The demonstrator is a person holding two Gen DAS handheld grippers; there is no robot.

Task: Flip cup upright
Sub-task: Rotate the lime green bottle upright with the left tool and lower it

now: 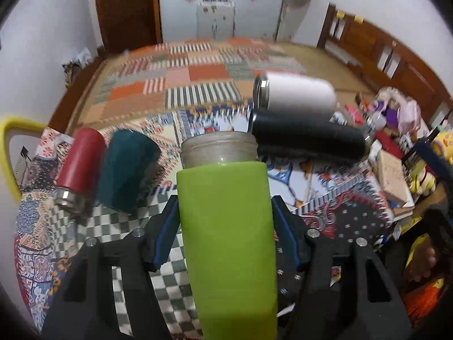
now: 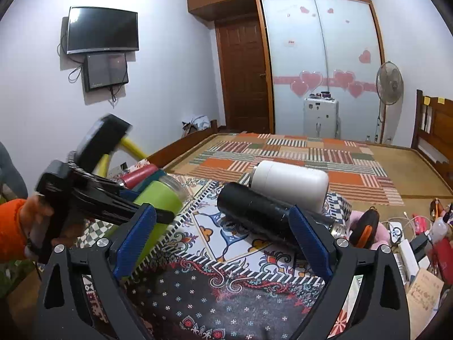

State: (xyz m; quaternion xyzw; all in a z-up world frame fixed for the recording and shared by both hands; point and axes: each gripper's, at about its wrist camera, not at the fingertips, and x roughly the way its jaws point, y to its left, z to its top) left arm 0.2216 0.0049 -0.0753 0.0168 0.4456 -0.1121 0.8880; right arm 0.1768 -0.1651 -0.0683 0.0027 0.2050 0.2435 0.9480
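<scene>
A lime-green cup (image 1: 226, 226) with a clear threaded rim sits between my left gripper's (image 1: 225, 218) blue-padded fingers, which are shut on its body. It is tilted, rim pointing away from the camera. The right wrist view shows the same green cup (image 2: 158, 201) held by the left gripper (image 2: 158, 208) above the patterned cloth. My right gripper (image 2: 223, 240) is open and empty, its fingers spread in front of a black cup (image 2: 254, 212) lying on its side.
A white cup (image 1: 297, 96) and the black cup (image 1: 308, 138) lie on their sides at right. A red cup (image 1: 79, 167) and a dark teal cup (image 1: 127, 170) lie at left. Clutter (image 1: 396, 153) lines the right edge. A patchwork mat (image 1: 198, 68) covers the bed beyond.
</scene>
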